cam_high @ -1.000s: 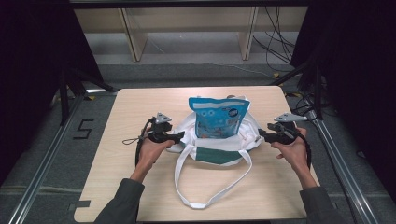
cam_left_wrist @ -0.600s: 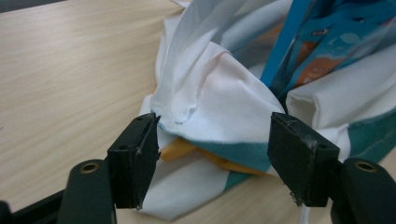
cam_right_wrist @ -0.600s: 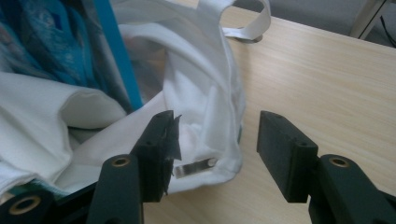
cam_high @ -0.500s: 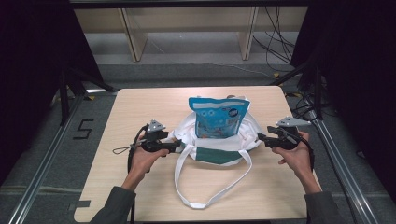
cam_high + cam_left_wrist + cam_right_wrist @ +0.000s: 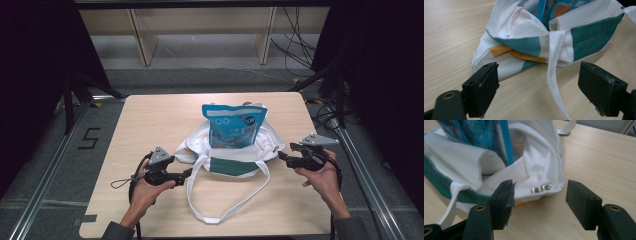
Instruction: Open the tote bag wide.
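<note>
White cloth bag [image 5: 227,152] sits mid-worktop [image 5: 150,120] with the blue packet [image 5: 233,125] standing in its mouth. Both grippers have backed off it since a second ago, the left gripper [image 5: 189,173] to the bag's 8 o'clock and the right gripper [image 5: 280,155] to its 3 o'clock; their fingers have just been opening and stand wide with nothing between them, the strap [image 5: 554,82] lying loose. I judge the bag is released and the packing done.

Light wooden table [image 5: 150,120] on grey floor [image 5: 220,77]. Beyond, far side: pale shelving unit [image 5: 205,25] with upright panels. Black cables [image 5: 295,45] far right. Dark curtains both sides. Taped "5" mark [image 5: 90,138] at left.
</note>
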`<state>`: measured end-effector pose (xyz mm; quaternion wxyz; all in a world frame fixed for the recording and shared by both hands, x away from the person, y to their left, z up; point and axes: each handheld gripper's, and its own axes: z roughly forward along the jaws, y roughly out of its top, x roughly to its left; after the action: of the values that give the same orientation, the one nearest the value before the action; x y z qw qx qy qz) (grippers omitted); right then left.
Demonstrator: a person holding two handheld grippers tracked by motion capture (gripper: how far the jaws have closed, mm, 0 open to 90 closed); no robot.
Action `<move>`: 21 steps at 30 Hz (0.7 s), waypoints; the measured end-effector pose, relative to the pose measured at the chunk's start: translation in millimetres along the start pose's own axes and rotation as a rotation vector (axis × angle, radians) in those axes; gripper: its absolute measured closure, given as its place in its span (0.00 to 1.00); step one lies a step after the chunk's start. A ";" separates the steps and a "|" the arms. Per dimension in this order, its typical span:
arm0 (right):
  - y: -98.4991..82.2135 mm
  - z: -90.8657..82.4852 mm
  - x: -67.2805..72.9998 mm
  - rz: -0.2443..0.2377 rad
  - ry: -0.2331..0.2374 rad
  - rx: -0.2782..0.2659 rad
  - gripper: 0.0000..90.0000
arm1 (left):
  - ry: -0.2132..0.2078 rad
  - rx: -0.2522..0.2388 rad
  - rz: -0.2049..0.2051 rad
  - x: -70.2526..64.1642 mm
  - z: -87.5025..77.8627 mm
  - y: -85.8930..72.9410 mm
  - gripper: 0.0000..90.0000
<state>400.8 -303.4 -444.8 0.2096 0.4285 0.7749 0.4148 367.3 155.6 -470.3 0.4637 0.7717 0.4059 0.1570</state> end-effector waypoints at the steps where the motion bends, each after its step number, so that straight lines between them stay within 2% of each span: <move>1: -1.7 -1.1 1.5 0.009 0.007 0.008 0.44 | 0.005 -0.016 -0.014 -1.9 -0.1 -3.0 0.18; 2: -3.3 -3.0 3.1 0.019 0.002 0.023 0.44 | 0.006 -0.016 -0.011 -2.5 -1.5 -8.3 0.18; 3: -6.3 -3.4 4.3 0.013 0.005 0.012 0.43 | 0.014 -0.011 -0.017 -3.4 -2.4 -11.7 0.18; 4: -7.7 -6.0 6.0 0.025 0.001 0.031 0.43 | 0.016 -0.004 -0.021 -4.0 -3.4 -17.1 0.18; 5: -10.9 -7.1 5.5 0.001 0.002 0.024 0.43 | 0.010 0.008 -0.027 -3.9 -4.6 -21.0 0.18; 6: -13.8 -9.4 8.4 0.021 -0.001 0.035 0.43 | 0.020 0.014 -0.039 -5.5 -6.7 -24.6 0.18; 7: -17.4 -10.2 10.0 0.020 0.007 0.026 0.43 | 0.009 0.017 -0.037 -5.3 -8.4 -26.3 0.18; 9: -21.5 -13.2 12.9 0.024 0.002 0.023 0.43 | 0.009 0.005 -0.042 -7.4 -12.0 -29.1 0.18; 10: -23.9 -15.4 14.4 0.026 0.011 0.039 0.43 | 0.014 0.006 -0.036 -8.8 -14.8 -30.3 0.18; 12: -30.4 -18.2 18.1 0.020 0.008 0.028 0.43 | 0.013 0.008 -0.033 -12.3 -18.7 -33.1 0.18; 15: -38.7 -22.1 23.8 0.028 0.033 0.033 0.43 | 0.019 0.005 -0.022 -18.1 -22.4 -37.4 0.18; 17: -44.8 -23.9 25.5 0.009 0.037 0.037 0.42 | 0.017 0.013 -0.009 -21.0 -24.4 -39.8 0.18; 18: -49.8 -24.6 30.3 0.033 0.043 0.040 0.42 | 0.018 0.008 -0.015 -22.9 -24.3 -40.8 0.18; 21: -59.0 -26.5 36.1 0.022 0.050 0.062 0.41 | 0.032 0.012 -0.005 -28.4 -25.5 -44.5 0.18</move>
<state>334.2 -302.4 -477.2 0.1723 0.4328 0.7877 0.4032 312.4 159.4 -490.8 0.4530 0.7708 0.4161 0.1657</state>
